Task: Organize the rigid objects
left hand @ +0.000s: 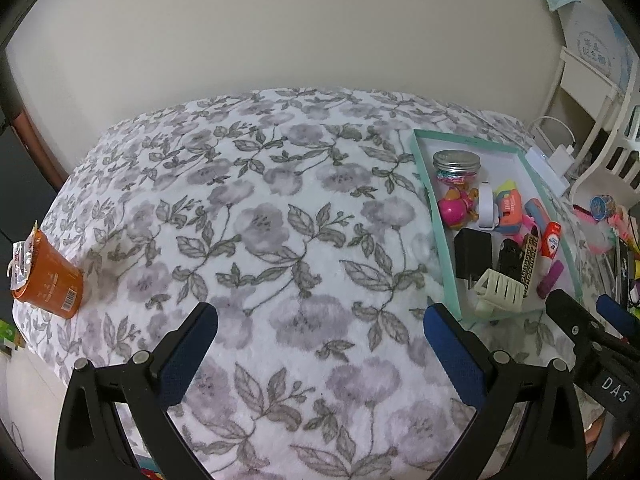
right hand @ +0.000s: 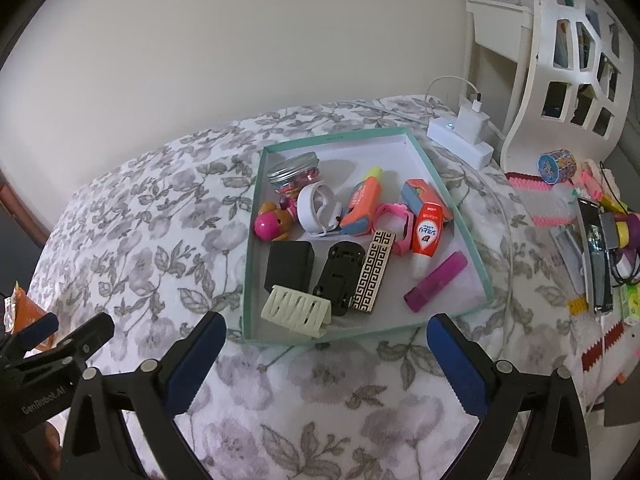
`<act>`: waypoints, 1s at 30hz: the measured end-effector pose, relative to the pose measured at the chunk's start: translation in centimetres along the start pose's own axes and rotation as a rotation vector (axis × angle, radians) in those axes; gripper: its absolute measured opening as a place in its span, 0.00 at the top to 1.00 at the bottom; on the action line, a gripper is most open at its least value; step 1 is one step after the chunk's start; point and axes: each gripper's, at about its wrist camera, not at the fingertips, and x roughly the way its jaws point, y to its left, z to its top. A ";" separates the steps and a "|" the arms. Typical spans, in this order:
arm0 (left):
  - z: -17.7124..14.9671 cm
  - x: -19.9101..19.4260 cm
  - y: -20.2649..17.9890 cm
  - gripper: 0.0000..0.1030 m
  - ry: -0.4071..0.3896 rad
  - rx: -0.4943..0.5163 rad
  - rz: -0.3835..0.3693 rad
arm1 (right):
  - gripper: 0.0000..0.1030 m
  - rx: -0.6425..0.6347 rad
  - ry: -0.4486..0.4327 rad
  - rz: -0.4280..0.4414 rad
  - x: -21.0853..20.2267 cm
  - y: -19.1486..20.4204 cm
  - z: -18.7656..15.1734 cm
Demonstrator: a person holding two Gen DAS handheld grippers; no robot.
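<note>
A teal-rimmed box (right hand: pixel 468 236) lies on the floral bedspread; it also shows in the left wrist view (left hand: pixel 440 240). It holds several items: a cream hair claw (right hand: pixel 296 310), a black charger (right hand: pixel 290 266), a black toy car (right hand: pixel 340 276), a patterned bar (right hand: pixel 372 272), a magenta tube (right hand: pixel 436 282), a glue bottle (right hand: pixel 428 236), a white band (right hand: pixel 316 208) and a jar (right hand: pixel 294 172). My right gripper (right hand: pixel 326 346) is open and empty, just in front of the box. My left gripper (left hand: pixel 320 338) is open and empty over the bedspread, left of the box.
An orange cup (left hand: pixel 50 276) lies at the bed's left edge. A white charger and power strip (right hand: pixel 464 136) sit behind the box. A pile of toys, a phone (right hand: pixel 598 256) and a pink comb (right hand: pixel 538 200) lie right of the box. A white shelf (right hand: pixel 568 56) stands at the far right.
</note>
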 end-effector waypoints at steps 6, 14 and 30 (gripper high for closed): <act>-0.3 -0.4 0.7 0.00 0.002 -0.025 0.005 | 0.01 -0.016 0.004 -0.003 -0.4 0.6 -0.6; -0.6 -0.6 0.9 0.00 0.021 -0.019 0.025 | 0.01 -0.022 0.015 0.004 -0.5 1.1 -1.1; -0.6 -0.2 1.1 0.00 0.047 -0.014 0.046 | 0.01 -0.017 0.025 -0.002 -0.6 1.1 -1.5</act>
